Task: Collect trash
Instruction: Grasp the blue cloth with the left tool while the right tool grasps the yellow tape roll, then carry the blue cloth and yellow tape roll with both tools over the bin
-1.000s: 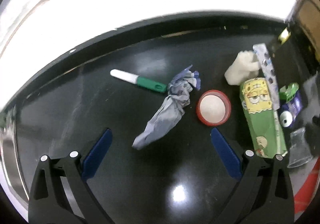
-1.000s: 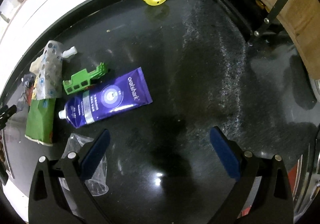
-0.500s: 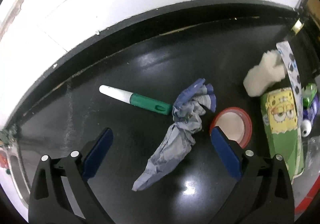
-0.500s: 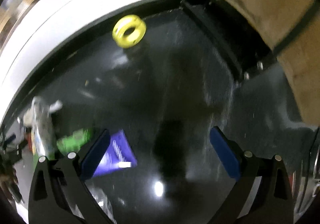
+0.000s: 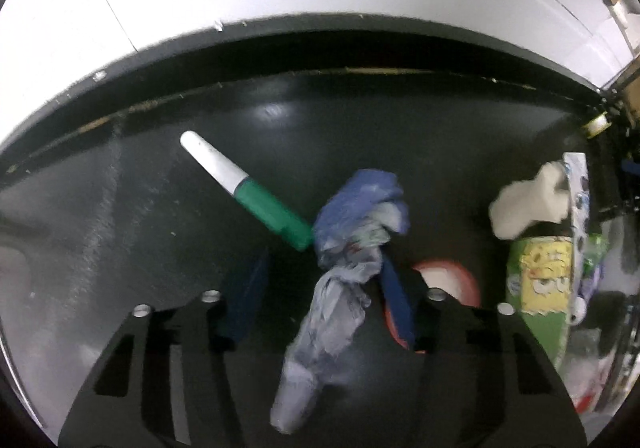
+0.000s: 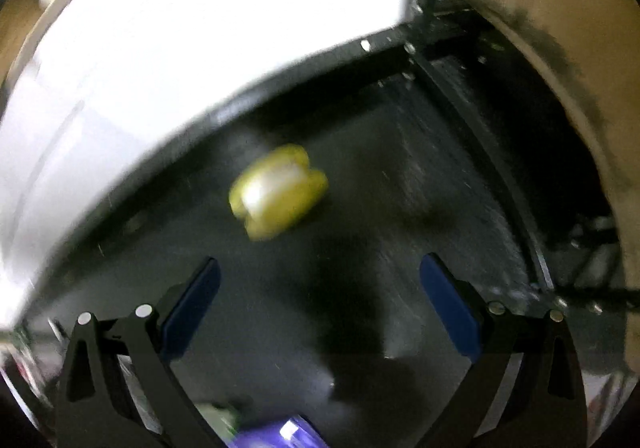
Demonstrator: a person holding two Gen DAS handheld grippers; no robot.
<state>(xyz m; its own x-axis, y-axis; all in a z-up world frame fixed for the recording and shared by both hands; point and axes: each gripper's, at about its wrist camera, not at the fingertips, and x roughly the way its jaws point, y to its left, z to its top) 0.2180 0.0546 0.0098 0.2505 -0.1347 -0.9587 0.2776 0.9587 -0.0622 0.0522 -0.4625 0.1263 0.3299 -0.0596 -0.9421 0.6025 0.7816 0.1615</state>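
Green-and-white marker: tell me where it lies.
Left wrist view, left of centre: the marker lies diagonally on the black tabletop, its green end beside the crumpled blue-grey wrapper.

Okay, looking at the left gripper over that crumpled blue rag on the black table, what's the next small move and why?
Probably let the left gripper finish closing on the rag before lifting. Its jaws are closing with the rag's twisted middle between them; one blue pad is at the cloth, the other looks still apart. The green and white marker lies just beyond the rag, so a straight lift should leave it behind.
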